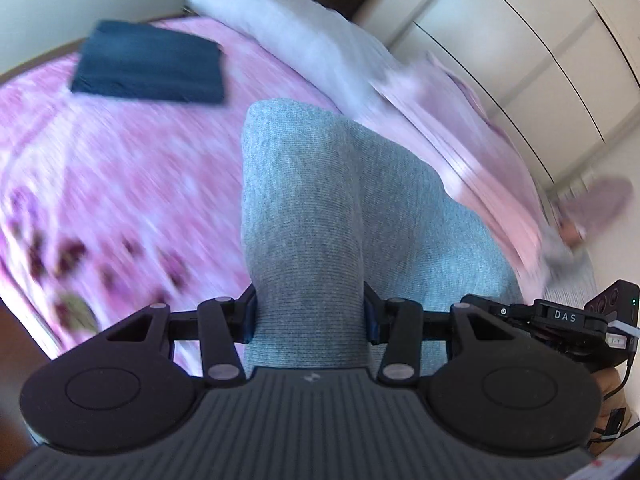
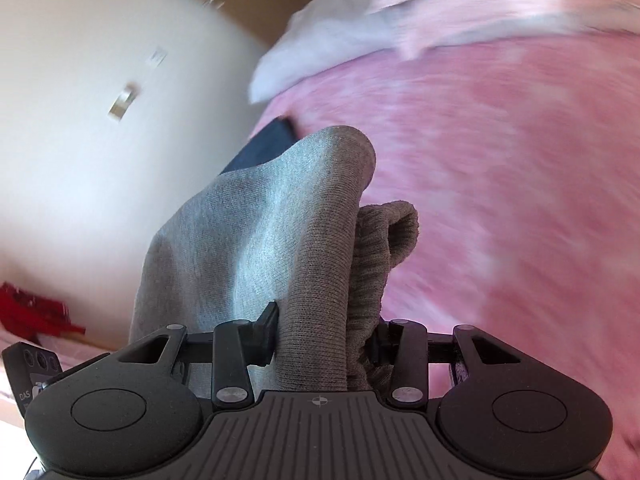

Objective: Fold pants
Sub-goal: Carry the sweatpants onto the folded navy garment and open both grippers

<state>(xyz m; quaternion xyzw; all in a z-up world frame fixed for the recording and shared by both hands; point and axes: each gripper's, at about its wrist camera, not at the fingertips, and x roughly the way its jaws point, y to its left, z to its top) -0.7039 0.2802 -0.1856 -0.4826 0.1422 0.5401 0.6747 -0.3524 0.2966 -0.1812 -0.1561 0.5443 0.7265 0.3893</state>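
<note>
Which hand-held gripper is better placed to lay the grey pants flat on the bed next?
Left, marginally. Both hold bunched grey pants, but the left hand-held gripper faces open pink bedspread, while the right hand-held gripper sits nearer the bed's edge and wall.

Bright daylight; heavy motion blur, fisheye-warped edges.

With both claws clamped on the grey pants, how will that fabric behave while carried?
Probably floppy: the grey pants bunch into soft folds between the left claw. Likely light, since they drape loosely from the right claw. The ribbed knit seems grippy rather than slippery.
</note>
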